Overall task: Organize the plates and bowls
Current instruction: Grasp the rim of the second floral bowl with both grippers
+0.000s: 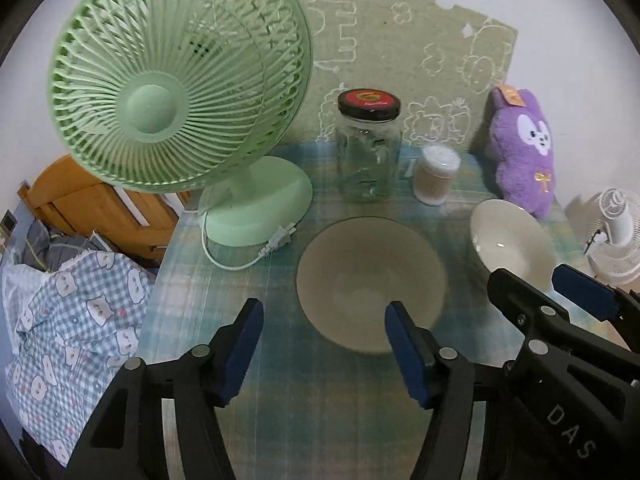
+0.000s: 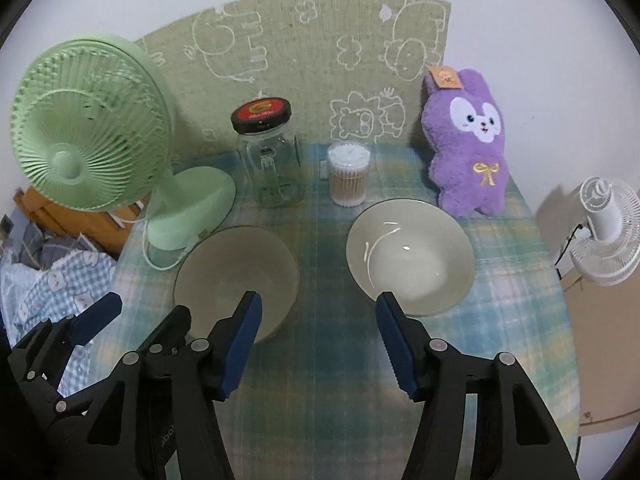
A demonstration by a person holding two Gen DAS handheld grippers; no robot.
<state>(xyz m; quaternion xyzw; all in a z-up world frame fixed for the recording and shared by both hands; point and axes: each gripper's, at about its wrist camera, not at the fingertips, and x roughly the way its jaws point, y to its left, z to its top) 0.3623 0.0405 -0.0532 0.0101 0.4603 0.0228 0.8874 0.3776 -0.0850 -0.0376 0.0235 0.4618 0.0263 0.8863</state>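
Observation:
Two pale bowls sit on the plaid tablecloth. The matte bowl (image 1: 370,284) (image 2: 236,276) is on the left; the glossy bowl (image 1: 510,236) (image 2: 410,256) is on the right, in front of the plush toy. My left gripper (image 1: 322,320) is open and empty, its right finger over the near rim of the matte bowl. My right gripper (image 2: 318,312) is open and empty, hovering over the cloth between the two bowls. Each gripper also shows in the other's view, the right one (image 1: 532,280) and the left one (image 2: 140,312).
A green desk fan (image 1: 180,80) (image 2: 88,128) stands at the back left, its cord on the cloth. A glass jar with a black lid (image 1: 368,148) (image 2: 270,156), a cotton swab tub (image 1: 436,174) (image 2: 348,174) and a purple plush rabbit (image 1: 522,148) (image 2: 468,144) line the back. A white fan (image 2: 604,232) stands off the table's right edge.

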